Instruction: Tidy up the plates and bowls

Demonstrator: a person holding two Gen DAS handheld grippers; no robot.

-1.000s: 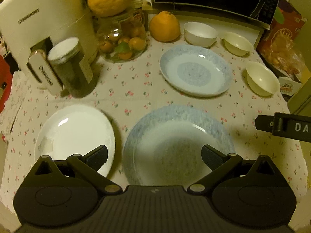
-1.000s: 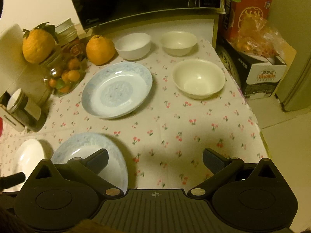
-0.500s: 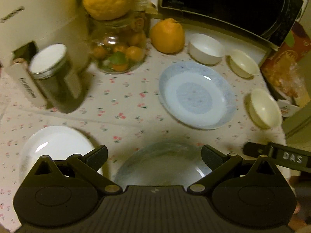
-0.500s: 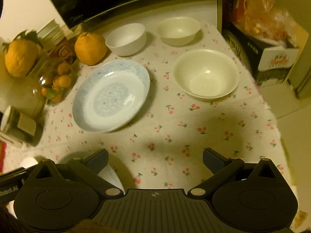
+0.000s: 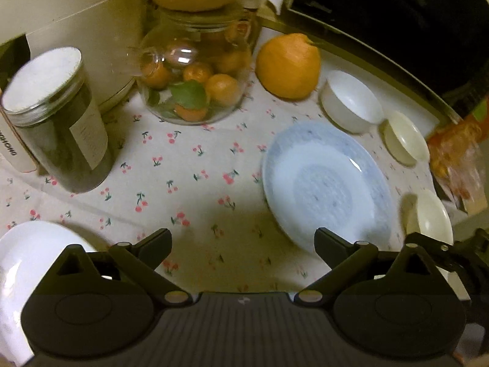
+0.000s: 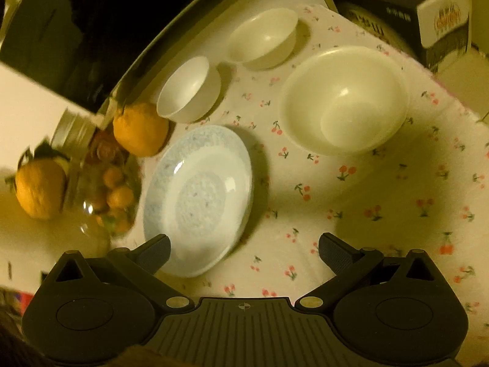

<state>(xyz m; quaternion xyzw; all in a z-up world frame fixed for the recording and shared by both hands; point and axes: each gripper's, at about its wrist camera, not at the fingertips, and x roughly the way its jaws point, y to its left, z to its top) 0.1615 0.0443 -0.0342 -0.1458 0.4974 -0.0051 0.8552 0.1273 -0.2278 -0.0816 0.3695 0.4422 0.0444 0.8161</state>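
Observation:
A blue-patterned plate (image 5: 327,183) lies on the cherry-print cloth, also in the right wrist view (image 6: 198,195). A white bowl (image 5: 351,101), a small cream bowl (image 5: 403,137) and a larger cream bowl (image 5: 434,217) stand around it; in the right wrist view they are the white bowl (image 6: 189,88), small cream bowl (image 6: 262,39) and large cream bowl (image 6: 345,101). A white plate (image 5: 18,253) shows at the lower left. My left gripper (image 5: 243,240) is open and empty above bare cloth. My right gripper (image 6: 244,244) is open and empty, its left finger over the blue plate's near edge.
A glass jar of small oranges (image 5: 195,82) has a large citrus on top, and another citrus (image 5: 287,64) stands beside it. A dark lidded jar (image 5: 58,122) and a white appliance (image 5: 67,15) stand at the left. A microwave (image 5: 397,15) is behind, boxes (image 6: 428,15) to the right.
Both grippers have moved forward over the table. The near blue plate has dropped out of the left view; the far plate and bowls now look closer. Both stay open.

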